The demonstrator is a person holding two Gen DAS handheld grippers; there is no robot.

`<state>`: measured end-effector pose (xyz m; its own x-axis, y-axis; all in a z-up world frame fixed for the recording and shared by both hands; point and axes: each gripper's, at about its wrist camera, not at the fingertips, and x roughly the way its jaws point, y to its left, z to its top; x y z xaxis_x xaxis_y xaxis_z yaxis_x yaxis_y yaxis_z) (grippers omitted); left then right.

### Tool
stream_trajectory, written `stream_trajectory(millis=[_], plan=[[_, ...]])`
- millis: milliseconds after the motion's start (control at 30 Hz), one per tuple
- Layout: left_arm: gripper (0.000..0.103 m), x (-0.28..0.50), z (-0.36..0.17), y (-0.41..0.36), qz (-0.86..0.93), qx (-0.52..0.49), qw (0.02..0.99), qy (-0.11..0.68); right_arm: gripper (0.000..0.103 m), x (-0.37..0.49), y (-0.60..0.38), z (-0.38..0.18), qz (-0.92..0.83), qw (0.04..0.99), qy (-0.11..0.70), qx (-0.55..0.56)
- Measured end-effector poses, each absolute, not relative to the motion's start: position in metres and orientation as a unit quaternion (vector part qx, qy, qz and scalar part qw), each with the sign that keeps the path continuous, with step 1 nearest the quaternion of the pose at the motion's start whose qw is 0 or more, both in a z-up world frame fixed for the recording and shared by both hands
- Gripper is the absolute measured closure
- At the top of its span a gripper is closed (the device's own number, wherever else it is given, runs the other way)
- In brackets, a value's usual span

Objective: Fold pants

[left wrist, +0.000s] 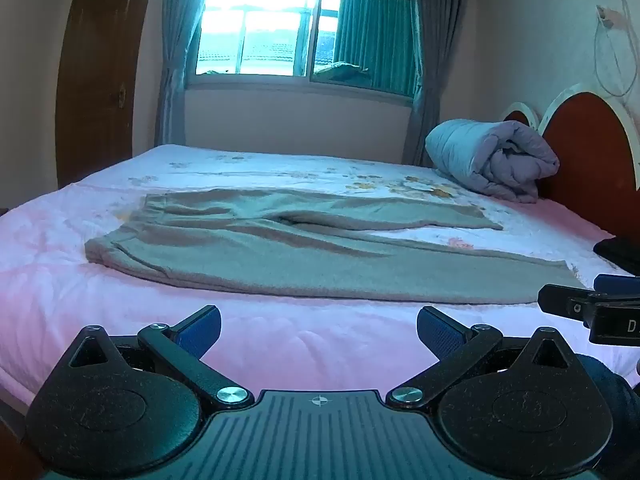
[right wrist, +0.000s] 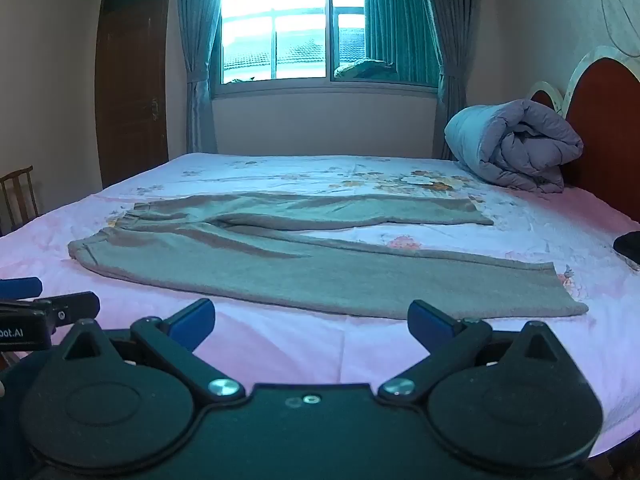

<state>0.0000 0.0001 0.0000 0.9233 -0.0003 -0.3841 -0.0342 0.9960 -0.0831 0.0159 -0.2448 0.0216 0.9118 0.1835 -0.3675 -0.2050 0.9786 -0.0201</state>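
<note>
Grey-beige pants [left wrist: 304,248] lie spread flat across the pink bed [left wrist: 280,340], waistband at the left, the two legs running apart to the right; the right wrist view shows the same pants [right wrist: 304,264]. My left gripper [left wrist: 319,330] hovers over the near bed edge, short of the pants' near leg, open, nothing between its blue pads. My right gripper [right wrist: 311,324] stands beside it, open and empty too, just short of the near leg's hem side. Each gripper's tip shows at the edge of the other's view.
A rolled grey-blue quilt [left wrist: 492,156] sits at the back right by the red headboard [left wrist: 588,152]. A dark object [left wrist: 620,252] lies at the bed's right edge. A window with curtains and a brown door [right wrist: 132,92] are behind; a wooden chair [right wrist: 18,196] stands left.
</note>
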Motion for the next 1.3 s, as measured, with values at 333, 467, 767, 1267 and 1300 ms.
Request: stream_trajectory(millis=[333, 467, 767, 1267, 1300], plan=[[0.000, -0.002, -0.010, -0.001, 0.011, -0.042, 0.981, 0.191, 0.006, 0.019, -0.241, 0.017, 0.095, 0.976, 0.192, -0.028], [0.000, 0.000, -0.001, 0.000, 0.010, -0.041, 0.979, 0.199, 0.006, 0.023, -0.245, 0.017, 0.097, 0.975, 0.200, -0.022], [0.000, 0.001, -0.002, 0.000, 0.008, -0.036, 0.979, 0.201, 0.006, 0.024, -0.246, 0.017, 0.095, 0.974, 0.205, -0.022], [0.000, 0.002, -0.003, -0.001, 0.009, -0.035, 0.979, 0.203, 0.006, 0.025, -0.245, 0.016, 0.095, 0.974, 0.207, -0.022], [0.000, 0.002, -0.003, -0.001, 0.009, -0.035, 0.979, 0.203, 0.006, 0.025, -0.246, 0.016, 0.095, 0.974, 0.207, -0.022]])
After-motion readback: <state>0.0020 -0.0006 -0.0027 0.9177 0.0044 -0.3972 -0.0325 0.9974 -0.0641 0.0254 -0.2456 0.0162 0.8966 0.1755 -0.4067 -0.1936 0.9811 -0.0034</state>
